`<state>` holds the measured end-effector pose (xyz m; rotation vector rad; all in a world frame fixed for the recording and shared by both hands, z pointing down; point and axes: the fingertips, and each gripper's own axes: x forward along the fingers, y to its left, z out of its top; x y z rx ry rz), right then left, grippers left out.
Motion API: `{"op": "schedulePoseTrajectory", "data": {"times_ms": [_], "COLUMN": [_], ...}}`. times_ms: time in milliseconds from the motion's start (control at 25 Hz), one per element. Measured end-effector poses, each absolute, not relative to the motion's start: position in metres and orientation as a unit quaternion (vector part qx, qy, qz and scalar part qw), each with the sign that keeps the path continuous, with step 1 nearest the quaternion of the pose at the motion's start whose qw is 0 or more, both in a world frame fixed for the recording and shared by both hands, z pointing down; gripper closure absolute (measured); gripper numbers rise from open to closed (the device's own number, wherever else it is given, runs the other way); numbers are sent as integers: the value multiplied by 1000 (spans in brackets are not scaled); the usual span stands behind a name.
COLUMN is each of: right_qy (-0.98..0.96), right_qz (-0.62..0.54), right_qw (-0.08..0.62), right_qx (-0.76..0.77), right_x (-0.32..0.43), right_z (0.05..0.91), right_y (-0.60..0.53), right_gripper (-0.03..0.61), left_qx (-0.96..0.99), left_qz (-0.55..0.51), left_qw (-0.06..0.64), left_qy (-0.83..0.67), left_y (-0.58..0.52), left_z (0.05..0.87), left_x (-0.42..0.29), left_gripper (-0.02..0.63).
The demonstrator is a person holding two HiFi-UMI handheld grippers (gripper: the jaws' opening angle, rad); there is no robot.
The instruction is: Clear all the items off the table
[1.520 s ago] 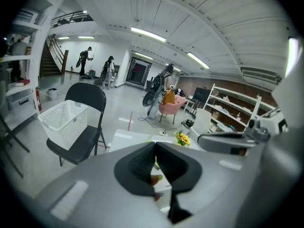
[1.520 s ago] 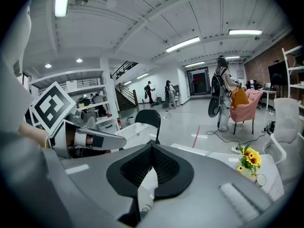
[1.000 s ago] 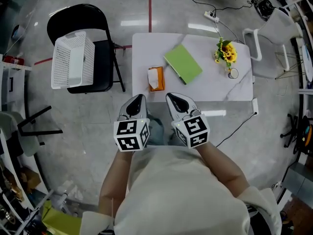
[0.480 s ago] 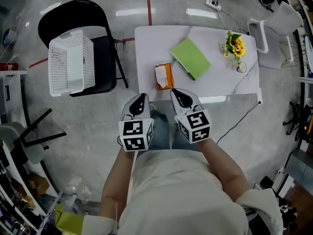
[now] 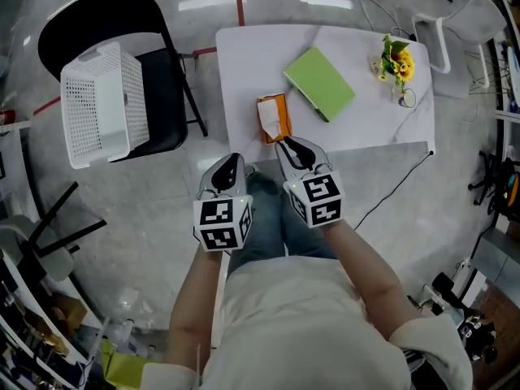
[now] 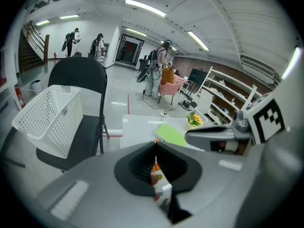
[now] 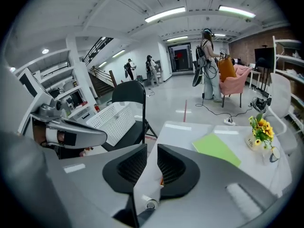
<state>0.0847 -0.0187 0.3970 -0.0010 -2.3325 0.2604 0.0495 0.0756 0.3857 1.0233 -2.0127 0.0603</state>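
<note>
- The left tool (image 5: 233, 161) is held just short of the bench (image 5: 244, 63), jaws pressed together, nothing held.
- The right tool (image 5: 286, 143) is held over the bench's near edge; its jaws have just been opening to a narrow slit, with nothing between them.
- An orange tissue box (image 5: 273, 118) is seen just beyond the right tool.
- A green book (image 5: 319, 83) and a flower vase (image 5: 396, 59) are set farther back.
- A white basket (image 5: 97, 104) is seated on a black chair (image 5: 166, 96) beside the bench.

Tissue box (image 6: 155, 170) mostly behind left claw (image 6: 156, 146)

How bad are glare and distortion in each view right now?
Head view: ceiling-light glare streaks the floor beyond the table, edges bow. Left gripper view: heavy fisheye, black corners, ceiling lamps blown out. Right gripper view: same fisheye, flowers sharp.
</note>
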Motion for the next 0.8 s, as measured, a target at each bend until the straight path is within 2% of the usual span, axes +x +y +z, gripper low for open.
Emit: {"op": "schedulePoseTrajectory", "data": {"times_ms": [160, 520, 800], "right_qy": [-911, -884, -859], "right_qz": [99, 90, 94], "right_qw": [401, 459, 502], "right_qx": [8, 21, 35], "right_x": [79, 77, 77], "right_z": [420, 487, 549], "right_y": [-23, -33, -39], "right_gripper": [475, 295, 221], "left_qx": [412, 396, 393], "left_qz": [22, 15, 26], "left_qw": [433, 453, 467], "left_qy": [-801, -799, -791], "left_y": [76, 79, 76], "left_z": [401, 438, 472], "left_x": [47, 42, 35], "left_gripper": [604, 604, 604]}}
